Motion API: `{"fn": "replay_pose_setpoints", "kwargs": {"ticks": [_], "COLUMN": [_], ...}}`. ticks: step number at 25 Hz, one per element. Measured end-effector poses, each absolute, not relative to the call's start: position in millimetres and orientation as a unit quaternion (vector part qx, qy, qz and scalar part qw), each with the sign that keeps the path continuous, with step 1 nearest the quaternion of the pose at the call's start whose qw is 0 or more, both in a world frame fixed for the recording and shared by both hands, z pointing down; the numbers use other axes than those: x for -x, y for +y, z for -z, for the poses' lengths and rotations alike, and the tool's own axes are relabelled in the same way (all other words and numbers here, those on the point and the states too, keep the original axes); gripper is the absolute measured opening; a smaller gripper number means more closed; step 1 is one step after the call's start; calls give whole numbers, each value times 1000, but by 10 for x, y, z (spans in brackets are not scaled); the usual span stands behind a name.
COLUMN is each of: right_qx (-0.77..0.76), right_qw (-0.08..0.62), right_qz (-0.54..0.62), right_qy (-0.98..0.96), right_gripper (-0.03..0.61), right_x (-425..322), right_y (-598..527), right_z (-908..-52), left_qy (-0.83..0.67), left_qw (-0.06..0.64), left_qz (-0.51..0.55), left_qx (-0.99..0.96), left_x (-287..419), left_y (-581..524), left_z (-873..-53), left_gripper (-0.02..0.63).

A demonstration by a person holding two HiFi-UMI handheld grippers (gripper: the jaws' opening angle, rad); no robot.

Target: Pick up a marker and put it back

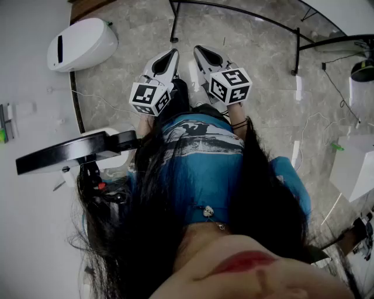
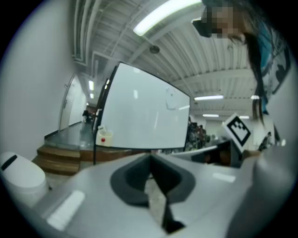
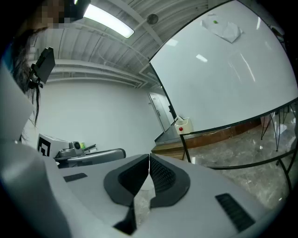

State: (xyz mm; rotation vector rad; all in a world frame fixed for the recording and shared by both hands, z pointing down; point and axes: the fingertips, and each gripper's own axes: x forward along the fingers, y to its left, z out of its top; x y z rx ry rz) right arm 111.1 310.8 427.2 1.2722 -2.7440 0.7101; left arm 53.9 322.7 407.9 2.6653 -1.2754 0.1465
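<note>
Both grippers are held side by side in front of the person's waist, pointing forward over the grey floor. The left gripper (image 1: 173, 54) (image 2: 150, 156) is shut, its dark pads meeting at the tips with nothing between them. Next to it, the right gripper (image 1: 198, 50) (image 3: 149, 157) is shut too, and empty. A large whiteboard (image 2: 139, 111) (image 3: 223, 79) stands ahead on a black frame (image 1: 234, 11). I cannot make out a marker for certain. A small green item (image 1: 3, 135) lies at the far left edge, too small to identify.
A white rounded machine (image 1: 82, 44) (image 2: 18, 174) sits on the floor at the left. A small white box with a red dot (image 2: 103, 137) (image 3: 184, 125) hangs by the whiteboard's lower corner. A black flat arm (image 1: 70, 153) juts out by the person's left side. Cables trail over the floor at the right.
</note>
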Motion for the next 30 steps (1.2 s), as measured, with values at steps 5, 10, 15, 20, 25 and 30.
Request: {"fn": "replay_pose_setpoints", "kwargs": {"ticks": [5,10,15,20,25,30], "right_qx": [-411,-421,-434,-444,-460,-472], "right_qw": [28,36,33,30,34,46], "right_qz": [-232,-234,-229,-219,-215,-217], "right_qy": [-881,-875,-871,-868,-861,-853], "right_gripper": [12,12,11,11,11,12], "right_x": [-1044,-579,-308,53,345,355], "right_y": [2918,2114,1397,714,197,-84], "right_z": [-4307,-4375,-4251,-4174,-4168,-4227], "left_qy": [-426,-408,-389,-382,-380,-378], "left_qw": [98,108,101,91,93,109], "left_qz": [-44,-43,-40,-38,-29,-24], "left_qx": [-898,-906,-915,-919,-920,-919], "left_x": [-473,-53,183,555,953,1035], "left_y": [2992,2150,1460,802,259,-100], "left_z": [-4101,-4200,-4067,-4020,-4024,-4134], "left_gripper": [3,3,3,3,3,3]}}
